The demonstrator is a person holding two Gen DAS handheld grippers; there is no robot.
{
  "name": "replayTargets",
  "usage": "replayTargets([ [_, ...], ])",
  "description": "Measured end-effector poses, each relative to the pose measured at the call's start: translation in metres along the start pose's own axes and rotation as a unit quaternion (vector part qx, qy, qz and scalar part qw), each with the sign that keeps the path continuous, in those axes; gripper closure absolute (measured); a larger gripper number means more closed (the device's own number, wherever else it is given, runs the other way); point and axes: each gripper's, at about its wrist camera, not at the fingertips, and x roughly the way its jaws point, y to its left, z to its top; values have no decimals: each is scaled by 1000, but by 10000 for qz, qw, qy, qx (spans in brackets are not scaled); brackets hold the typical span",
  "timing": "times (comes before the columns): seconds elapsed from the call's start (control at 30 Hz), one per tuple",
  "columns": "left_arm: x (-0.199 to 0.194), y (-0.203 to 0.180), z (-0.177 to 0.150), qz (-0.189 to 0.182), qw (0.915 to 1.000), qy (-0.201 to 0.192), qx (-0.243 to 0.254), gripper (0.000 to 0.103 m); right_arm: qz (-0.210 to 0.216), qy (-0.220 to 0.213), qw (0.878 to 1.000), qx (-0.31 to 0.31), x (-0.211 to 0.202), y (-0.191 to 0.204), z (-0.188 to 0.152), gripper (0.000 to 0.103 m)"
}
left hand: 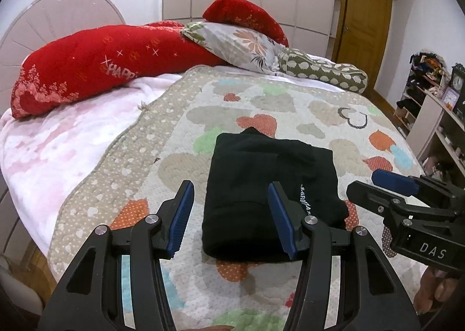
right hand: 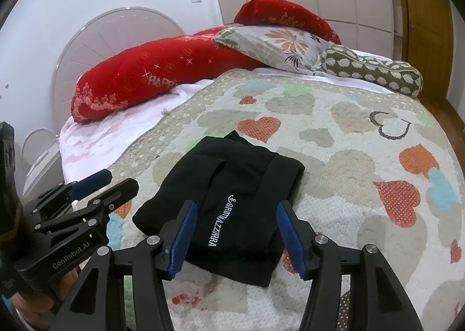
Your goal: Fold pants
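Observation:
The black pants (left hand: 270,185) lie folded into a compact rectangle on the heart-patterned quilt (left hand: 186,139), white lettering on the top layer. In the left wrist view my left gripper (left hand: 231,214) hovers above the bundle's near left part, jaws open, nothing between its blue pads. My right gripper (left hand: 377,182) shows at the right edge beside the pants. In the right wrist view the pants (right hand: 232,200) lie under my right gripper (right hand: 237,233), which is open and raised clear of the cloth. My left gripper (right hand: 110,182) appears at the left, open.
Red pillows (left hand: 87,69), a floral pillow (left hand: 241,43) and a green bolster (left hand: 322,72) line the head of the bed. A pink blanket (left hand: 58,144) lies left of the quilt. Shelves (left hand: 430,115) stand at the right, a wooden door (left hand: 363,17) behind.

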Motion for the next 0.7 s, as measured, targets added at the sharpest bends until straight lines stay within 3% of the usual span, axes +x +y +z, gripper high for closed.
replayTargets([
  [0.7,-14,2,-5,12,9998,-174,18,50,30,49,9999,-122,-7,14,-7,42],
])
